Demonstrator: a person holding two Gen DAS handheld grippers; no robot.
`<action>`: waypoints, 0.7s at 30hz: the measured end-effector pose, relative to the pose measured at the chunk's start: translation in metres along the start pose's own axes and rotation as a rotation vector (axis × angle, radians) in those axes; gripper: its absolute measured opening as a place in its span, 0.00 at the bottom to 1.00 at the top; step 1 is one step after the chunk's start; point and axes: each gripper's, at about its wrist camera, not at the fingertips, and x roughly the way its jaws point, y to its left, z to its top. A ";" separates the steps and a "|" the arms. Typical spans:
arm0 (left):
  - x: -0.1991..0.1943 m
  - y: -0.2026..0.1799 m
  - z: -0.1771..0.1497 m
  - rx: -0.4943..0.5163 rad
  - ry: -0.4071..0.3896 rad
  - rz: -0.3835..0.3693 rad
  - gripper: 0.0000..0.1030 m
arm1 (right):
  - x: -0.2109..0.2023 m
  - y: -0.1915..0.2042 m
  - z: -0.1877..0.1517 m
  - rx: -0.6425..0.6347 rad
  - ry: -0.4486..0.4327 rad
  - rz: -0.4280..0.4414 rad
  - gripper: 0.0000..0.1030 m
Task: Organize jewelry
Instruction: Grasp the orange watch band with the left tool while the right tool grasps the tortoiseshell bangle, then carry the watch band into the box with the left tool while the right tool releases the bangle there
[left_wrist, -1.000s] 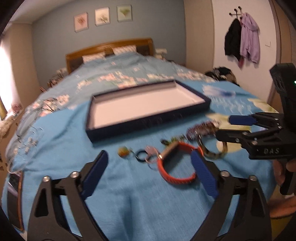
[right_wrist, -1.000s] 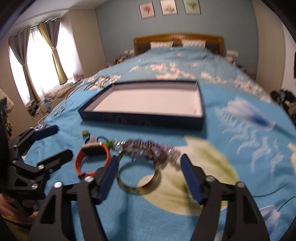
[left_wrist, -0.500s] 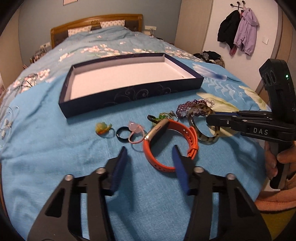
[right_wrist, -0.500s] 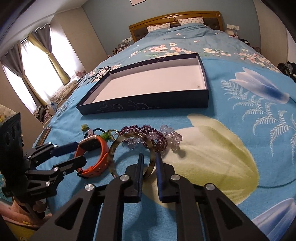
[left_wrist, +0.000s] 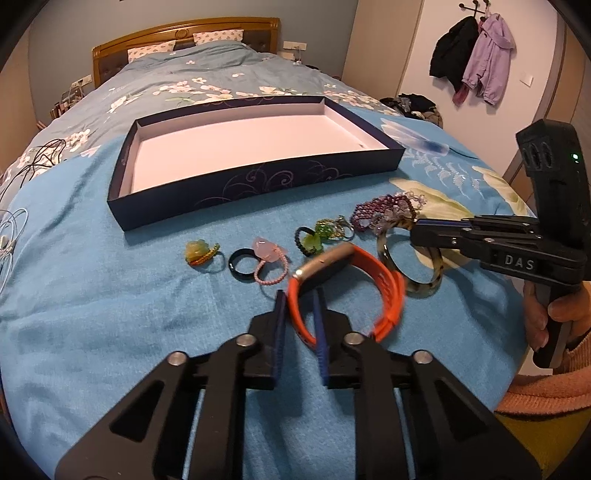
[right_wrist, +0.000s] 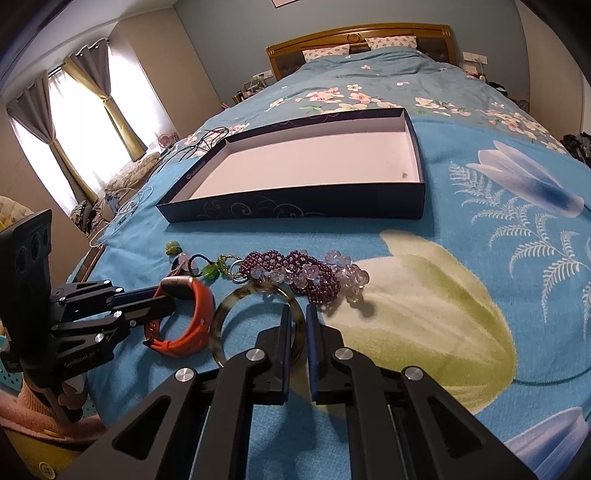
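Note:
An orange watch band (left_wrist: 388, 284) lies on the blue bedspread, and my left gripper (left_wrist: 299, 295) is shut on its near strap. Beside it is a tortoiseshell bangle (right_wrist: 236, 299), with my right gripper (right_wrist: 297, 310) shut on its rim. From the left wrist view the right gripper (left_wrist: 417, 229) reaches in from the right over the bangle (left_wrist: 424, 288). Touching the bangle's far side is a purple bead bracelet (right_wrist: 295, 264). Behind the jewelry sits a dark blue tray (left_wrist: 258, 184) with a bare white floor.
A yellow-green flower ring (left_wrist: 197, 251), a black ring (left_wrist: 242, 264), a pink bead ring (left_wrist: 267, 258) and a green leaf charm (left_wrist: 314, 238) lie in a row before the tray. Cables (left_wrist: 22, 173) trail at the bed's left edge. A hand (left_wrist: 554, 314) holds the right gripper's grip.
Both grippers went from wide open to shut. The left one dipped toward the orange band and closed on its strap; the right one closed on the bangle's rim.

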 end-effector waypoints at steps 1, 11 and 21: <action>0.000 0.001 0.001 0.000 0.000 0.000 0.09 | -0.002 -0.001 0.001 -0.001 -0.006 0.002 0.06; -0.020 0.007 0.006 -0.017 -0.054 -0.021 0.09 | -0.022 -0.003 0.017 0.008 -0.080 0.034 0.06; -0.040 0.027 0.041 -0.046 -0.130 -0.007 0.09 | -0.021 -0.009 0.056 0.001 -0.132 0.035 0.06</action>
